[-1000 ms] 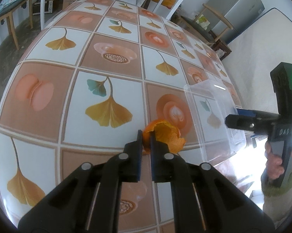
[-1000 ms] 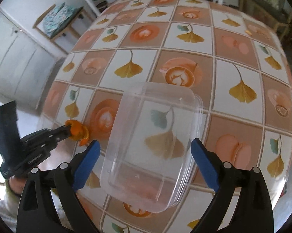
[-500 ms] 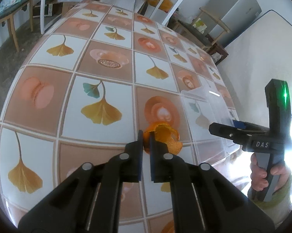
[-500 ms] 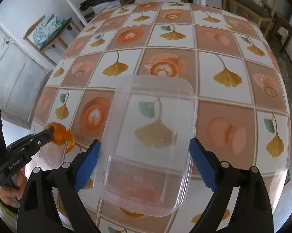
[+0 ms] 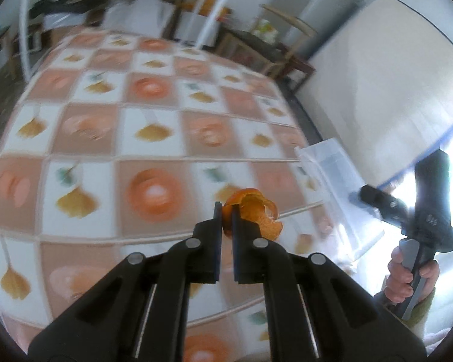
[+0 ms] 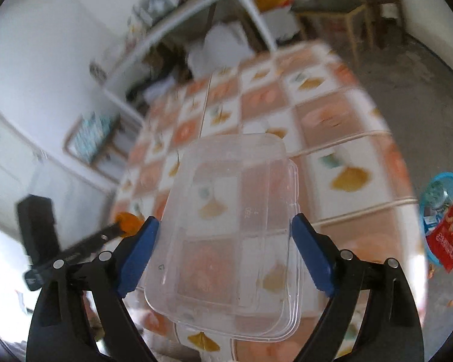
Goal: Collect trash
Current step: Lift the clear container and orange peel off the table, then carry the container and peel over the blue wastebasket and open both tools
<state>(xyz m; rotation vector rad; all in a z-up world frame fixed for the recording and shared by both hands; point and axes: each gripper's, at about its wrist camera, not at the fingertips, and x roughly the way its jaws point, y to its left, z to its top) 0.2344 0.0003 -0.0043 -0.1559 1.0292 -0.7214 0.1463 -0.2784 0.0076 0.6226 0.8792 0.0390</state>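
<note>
An orange peel (image 5: pixel 250 214) is clamped in the left gripper (image 5: pixel 225 211) above the tablecloth (image 5: pixel 166 138); a clear plastic container (image 6: pixel 232 229) is clamped by the right gripper (image 6: pixel 226 238) above its edge.

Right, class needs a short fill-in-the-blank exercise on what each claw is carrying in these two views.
1. The left claw is shut on a piece of orange ____.
2. The right claw grips a ____ plastic container by its two sides.
3. The blue bin on the floor holds a ____ wrapper.
4. The tablecloth squares show ginkgo ____.

Missing words: peel; clear; red; leaves
</note>
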